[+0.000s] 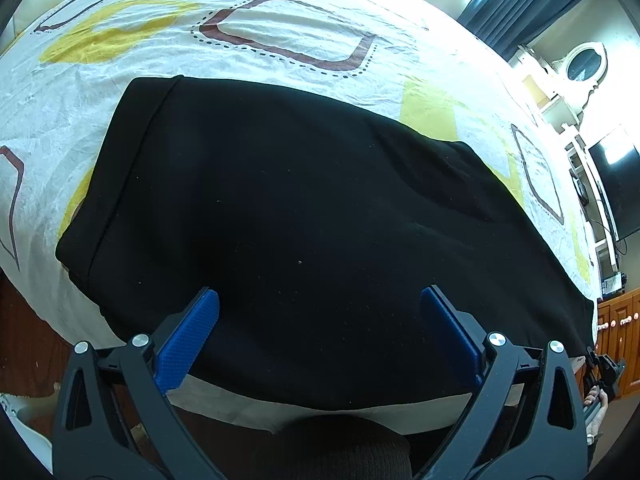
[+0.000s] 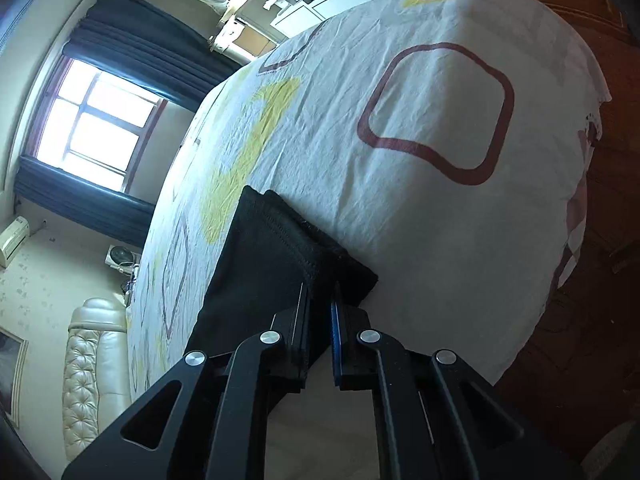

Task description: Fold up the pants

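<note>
Black pants (image 1: 304, 216) lie spread flat on a bed with a white sheet (image 1: 280, 32) printed with yellow and brown shapes. My left gripper (image 1: 320, 300) is open, its blue pads (image 1: 192, 336) wide apart just above the near part of the pants. In the right wrist view my right gripper (image 2: 322, 300) is shut on the hemmed end of the pants (image 2: 276, 256) at the bed's near edge. The right gripper also shows at the far right of the left wrist view (image 1: 604, 376).
The bed edge (image 2: 440, 280) drops to a dark wooden floor (image 2: 600, 280). A window with dark curtains (image 2: 100, 128), a white dresser with an oval mirror (image 1: 584, 64), a cream leather sofa (image 2: 92, 368) and wooden cabinets (image 1: 620, 328) surround the bed.
</note>
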A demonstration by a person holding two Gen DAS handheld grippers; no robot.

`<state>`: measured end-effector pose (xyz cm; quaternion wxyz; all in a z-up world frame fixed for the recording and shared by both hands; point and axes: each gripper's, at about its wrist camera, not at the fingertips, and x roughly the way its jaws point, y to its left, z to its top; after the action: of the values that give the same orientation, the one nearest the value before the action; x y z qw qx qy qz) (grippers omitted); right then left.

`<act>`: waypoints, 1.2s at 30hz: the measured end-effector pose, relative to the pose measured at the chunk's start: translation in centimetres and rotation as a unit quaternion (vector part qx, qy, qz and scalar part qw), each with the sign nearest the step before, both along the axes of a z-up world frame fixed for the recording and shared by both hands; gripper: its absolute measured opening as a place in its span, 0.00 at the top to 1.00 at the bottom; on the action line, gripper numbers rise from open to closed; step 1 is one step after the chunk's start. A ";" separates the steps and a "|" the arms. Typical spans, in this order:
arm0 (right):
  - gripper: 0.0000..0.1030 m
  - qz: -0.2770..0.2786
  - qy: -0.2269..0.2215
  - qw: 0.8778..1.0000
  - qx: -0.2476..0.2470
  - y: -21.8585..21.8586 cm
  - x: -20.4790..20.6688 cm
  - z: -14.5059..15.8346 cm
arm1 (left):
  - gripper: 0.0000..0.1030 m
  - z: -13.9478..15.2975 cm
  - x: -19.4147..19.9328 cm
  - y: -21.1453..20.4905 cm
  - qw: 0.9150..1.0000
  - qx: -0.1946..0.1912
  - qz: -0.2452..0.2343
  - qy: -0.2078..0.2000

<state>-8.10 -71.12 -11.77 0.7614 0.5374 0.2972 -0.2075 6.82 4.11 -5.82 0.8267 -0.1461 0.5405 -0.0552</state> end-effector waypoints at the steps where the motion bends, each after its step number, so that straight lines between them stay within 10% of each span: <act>1: 0.85 -0.006 0.009 1.000 -0.006 -0.2 -0.1 0.3 | 0.03 0.0 0.0 -0.1 1.000 0.001 -0.001 0.000; 8: 0.65 -0.018 0.029 0.997 -0.062 -0.1 0.4 3.1 | 0.03 -0.1 0.1 -0.4 1.000 0.009 -0.008 -0.002; 11: 0.39 0.043 0.051 0.989 -0.133 -0.7 3.6 4.4 | 0.03 0.0 0.1 -0.6 1.000 0.006 -0.014 -0.006; 14: 0.35 0.115 0.074 0.970 -0.199 -2.1 6.6 4.8 | 0.03 -0.1 0.1 -0.7 1.000 0.008 -0.017 -0.005; 21: 0.32 0.213 0.088 0.968 -0.101 -4.7 10.7 0.2 | 0.03 -0.3 0.1 -0.6 1.000 0.002 -0.013 -0.003; 23: 0.36 0.223 0.092 0.965 -0.106 -3.9 10.8 0.5 | 0.03 -0.3 0.1 -0.7 1.000 0.006 -0.014 -0.004; 27: 0.82 0.293 0.102 0.943 -0.119 -0.8 11.4 1.3 | 0.03 -0.1 0.0 -1.1 1.000 0.020 -0.020 -0.008; 31: 0.83 0.287 0.137 0.932 -0.176 0.0 11.6 2.4 | 0.03 1.6 -0.4 -1.0 0.999 0.004 -0.007 -0.052; 36: 0.83 0.246 0.126 0.949 -0.148 -0.2 11.3 3.0 | 0.03 0.3 -0.1 -0.1 1.000 -0.019 0.002 -0.013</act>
<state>3.20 -71.29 -8.81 0.8162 0.2981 0.4798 -0.1215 6.75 3.97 -5.55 0.8308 -0.1619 0.5284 -0.0658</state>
